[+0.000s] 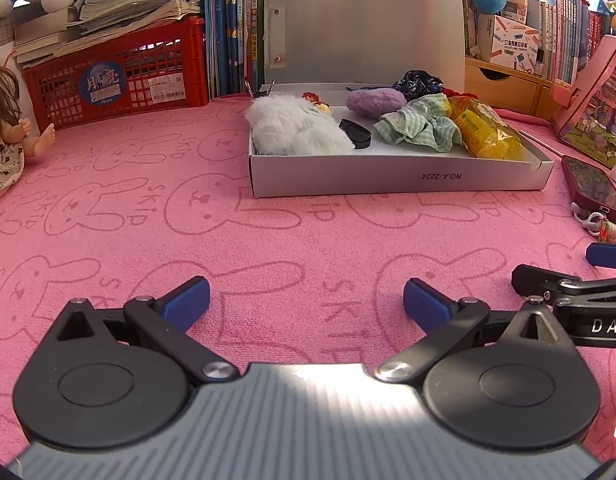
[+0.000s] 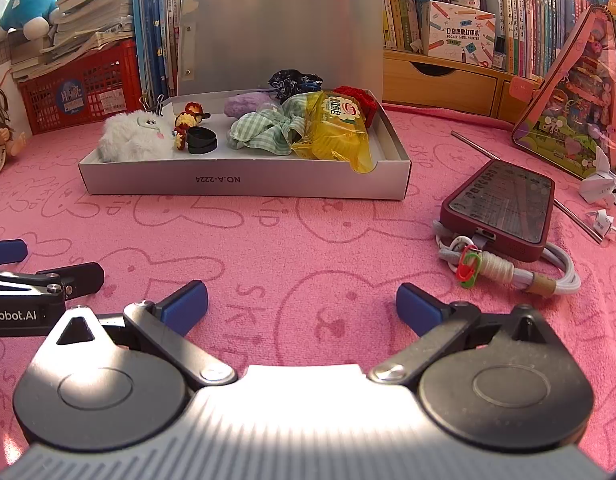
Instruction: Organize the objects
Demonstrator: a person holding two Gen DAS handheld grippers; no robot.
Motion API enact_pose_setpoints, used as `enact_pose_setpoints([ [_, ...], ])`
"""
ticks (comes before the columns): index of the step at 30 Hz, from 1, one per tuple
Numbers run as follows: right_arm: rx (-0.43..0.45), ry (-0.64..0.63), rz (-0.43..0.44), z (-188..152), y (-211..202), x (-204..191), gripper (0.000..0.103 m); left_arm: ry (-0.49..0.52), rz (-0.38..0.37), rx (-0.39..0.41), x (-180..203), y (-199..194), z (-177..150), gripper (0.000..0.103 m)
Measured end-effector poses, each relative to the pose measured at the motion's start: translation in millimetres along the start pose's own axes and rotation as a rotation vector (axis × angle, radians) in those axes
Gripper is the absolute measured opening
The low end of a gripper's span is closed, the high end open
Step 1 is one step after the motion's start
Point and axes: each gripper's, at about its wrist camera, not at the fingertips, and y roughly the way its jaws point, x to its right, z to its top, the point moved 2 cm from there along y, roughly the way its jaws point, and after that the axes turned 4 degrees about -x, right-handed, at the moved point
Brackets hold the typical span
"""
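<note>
1. Your left gripper [image 1: 306,300] is nearest to the camera; its two blue fingers [image 1: 187,302] stand wide apart over the pink cloth [image 1: 147,208], with nothing between them
2. Your right gripper [image 2: 301,300] is also spread open and empty; both grippers are side by side
3. One white box [image 2: 243,182] lies ahead, well apart from all four fingers, with its lid standing up
4. Inside the box you can count one white plush toy [image 2: 127,140], one black ring [image 2: 201,140], one green checked cloth [image 2: 263,132], one yellow packet [image 2: 332,132] and one purple fluffy piece [image 2: 245,105]
5. One phone [image 2: 500,210] in a dark red case rests on the cloth, right of the box, with one tied cable [image 2: 508,274] touching it
</note>
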Motion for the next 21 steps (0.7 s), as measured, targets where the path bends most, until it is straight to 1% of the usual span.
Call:
enact_pose_setpoints([
  [6,0.0,0.0,0.0,0.0,-0.1,-0.1,0.103,-0.001,0.001,0.0,0.0,0.0,0.2,0.103],
  [12,0.0,0.0,0.0,0.1,-0.2,-0.1,0.103,-0.024,0.032,-0.001,2.4,2.5,2.6,0.103],
  [21,0.0,0.0,0.0,0.2,-0.4,0.0,0.103,-0.025,0.034,-0.001,2.8,2.8,2.6,0.103],
])
